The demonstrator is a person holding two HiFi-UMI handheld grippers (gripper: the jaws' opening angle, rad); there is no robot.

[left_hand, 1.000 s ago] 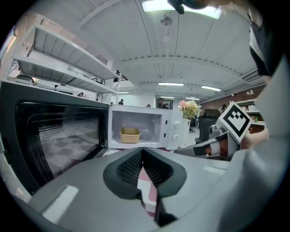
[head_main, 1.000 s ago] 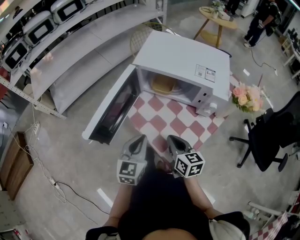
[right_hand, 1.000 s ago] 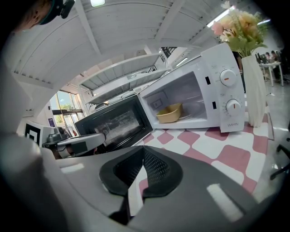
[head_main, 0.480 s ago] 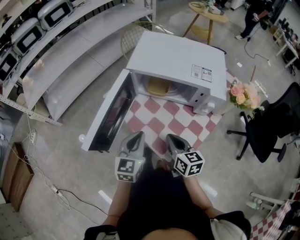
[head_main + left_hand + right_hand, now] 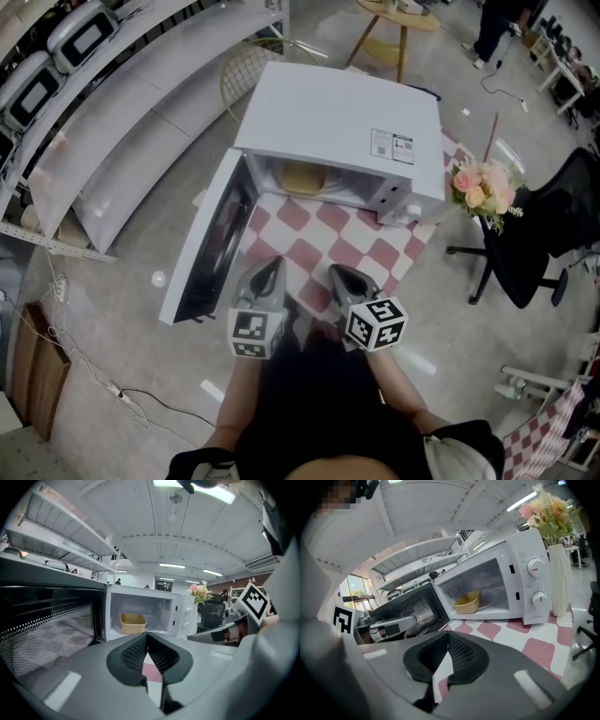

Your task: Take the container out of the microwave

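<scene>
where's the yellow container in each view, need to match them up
Head view: container upper middle, inside the open microwave.
Left gripper view: container just left of centre, in the cavity.
Right gripper view: container near centre, in the cavity.
Shared landmark: the open door, left of the container in all three.

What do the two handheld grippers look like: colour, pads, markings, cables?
They match. The left gripper and right gripper have smooth grey shells that taper to a point, with ribbed black pads inside. Each carries a cube with black-and-white square markers. No cables show. The person wears a black top.
</scene>
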